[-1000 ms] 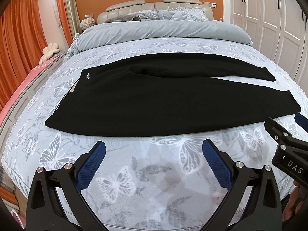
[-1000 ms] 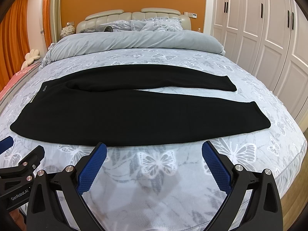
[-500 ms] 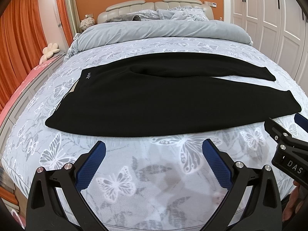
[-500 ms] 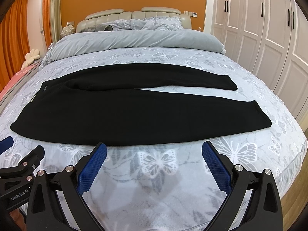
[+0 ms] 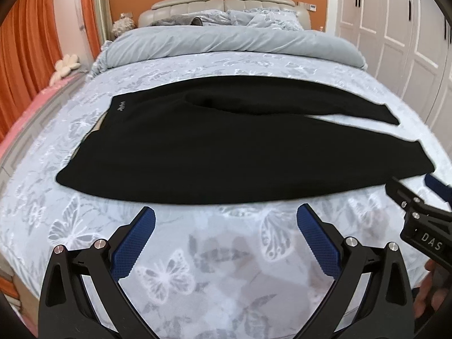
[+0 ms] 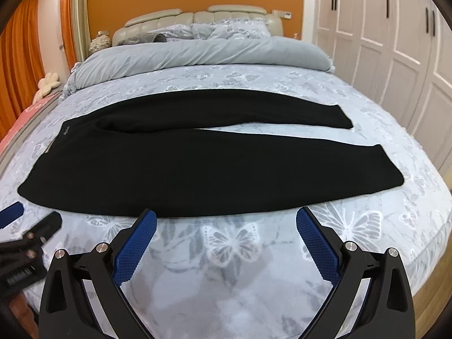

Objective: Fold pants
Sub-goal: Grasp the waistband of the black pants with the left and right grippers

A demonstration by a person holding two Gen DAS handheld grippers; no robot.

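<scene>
Bed (image 5: 197,254): fills both views, covered by a pale grey-blue sheet printed with butterflies.
Duvet (image 5: 226,42): grey, bunched across the far end in front of the padded headboard (image 5: 226,2).
Wardrobe (image 6: 395,42): white panelled doors along the right wall.
Curtains (image 5: 25,56): orange, along the left wall.
Pants (image 5: 226,147): black, spread flat across the middle of the bed, waistband at the left, 2 legs running right; the far leg angles away from the near one, leaving a narrow wedge of sheet between them.
Left gripper (image 5: 226,220): above the near bed edge, just short of the pants' near hem, its blue-padded fingers (image 5: 132,243) set wide apart and holding nothing.
Right gripper (image 6: 226,220): likewise near the hem, fingers (image 6: 319,243) spread wide, empty.
</scene>
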